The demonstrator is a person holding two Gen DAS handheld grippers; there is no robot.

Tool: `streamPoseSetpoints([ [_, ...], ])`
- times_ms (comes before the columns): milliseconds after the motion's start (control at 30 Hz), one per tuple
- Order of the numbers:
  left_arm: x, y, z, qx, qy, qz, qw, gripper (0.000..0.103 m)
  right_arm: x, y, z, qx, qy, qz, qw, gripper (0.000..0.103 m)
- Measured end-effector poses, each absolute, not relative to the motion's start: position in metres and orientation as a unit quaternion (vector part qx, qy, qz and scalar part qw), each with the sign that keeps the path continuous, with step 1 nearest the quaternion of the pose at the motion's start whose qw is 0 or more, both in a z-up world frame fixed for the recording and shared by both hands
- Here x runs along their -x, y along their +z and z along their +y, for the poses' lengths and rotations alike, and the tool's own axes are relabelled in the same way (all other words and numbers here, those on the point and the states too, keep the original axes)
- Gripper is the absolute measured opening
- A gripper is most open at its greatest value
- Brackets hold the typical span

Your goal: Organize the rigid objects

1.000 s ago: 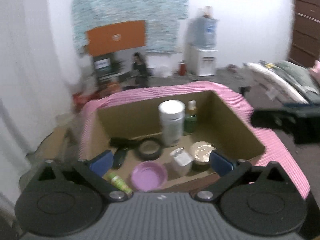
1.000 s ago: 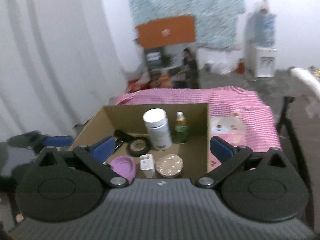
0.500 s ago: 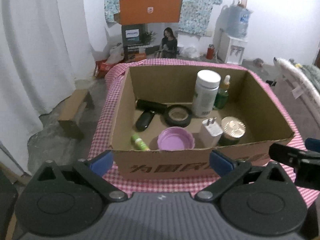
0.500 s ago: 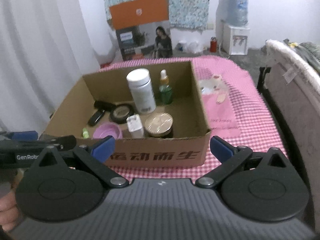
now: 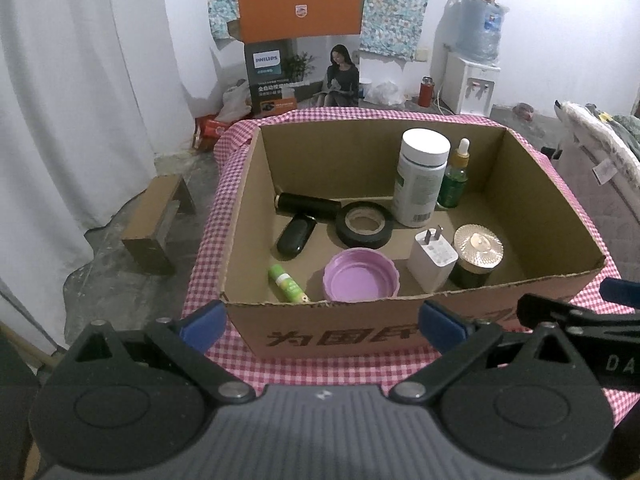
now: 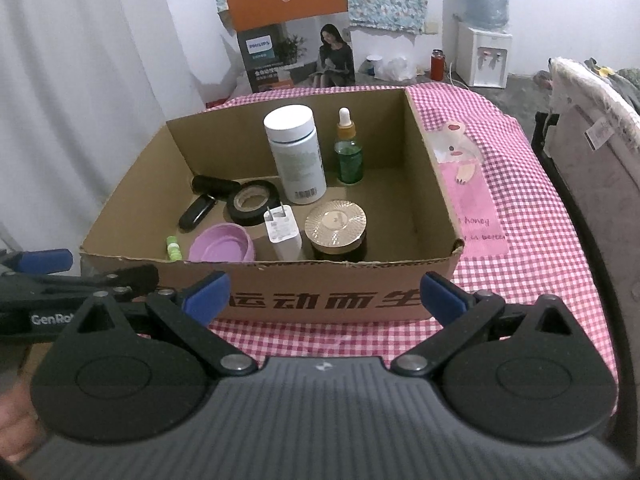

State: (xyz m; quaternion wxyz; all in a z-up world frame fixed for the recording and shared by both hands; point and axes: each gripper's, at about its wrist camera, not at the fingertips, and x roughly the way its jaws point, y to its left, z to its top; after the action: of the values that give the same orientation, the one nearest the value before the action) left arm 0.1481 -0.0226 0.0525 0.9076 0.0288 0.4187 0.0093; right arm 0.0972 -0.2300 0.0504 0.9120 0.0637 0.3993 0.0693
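Blue-padded left tongs (image 5: 320, 322) fill the bottom of the left wrist view, spread wide with nothing between them; the right tongs (image 6: 322, 292) sit the same way, wide and empty, low in their own view. A second ago both cameras were blurred and close over the box; now they are sharp and pulled back to its near wall, which I judge a pause between moves, though that fits sorting either about to start or just done. Past the pads stands the open brown cardboard box (image 5: 360, 332) on the pink checked cloth of the counter (image 6: 520, 184). Near its front wall lie a lilac plastic lid (image 5: 361, 276), a white plug charger (image 5: 433, 258) and a gold-lidded dark jar (image 5: 478, 252); further back a black tape roll (image 5: 363, 225), then a tall white bottle (image 5: 422, 176) beside a green dropper bottle (image 5: 454, 178). Beyond, at the top of the frame, an orange-topped carton (image 5: 300, 46) leans on a white wall, a water dispenser (image 5: 474, 80) to its right.
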Motion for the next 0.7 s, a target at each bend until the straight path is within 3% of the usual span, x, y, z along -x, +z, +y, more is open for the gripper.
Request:
streamPoseSetpoints([
  [700,-0.1494,0.0524,-0.0253,-0.031,0.01,0.422,0.906,0.102,-0.0951,0.0487,-0.2319,-0.065,0.066,0.401,0.911,0.102],
])
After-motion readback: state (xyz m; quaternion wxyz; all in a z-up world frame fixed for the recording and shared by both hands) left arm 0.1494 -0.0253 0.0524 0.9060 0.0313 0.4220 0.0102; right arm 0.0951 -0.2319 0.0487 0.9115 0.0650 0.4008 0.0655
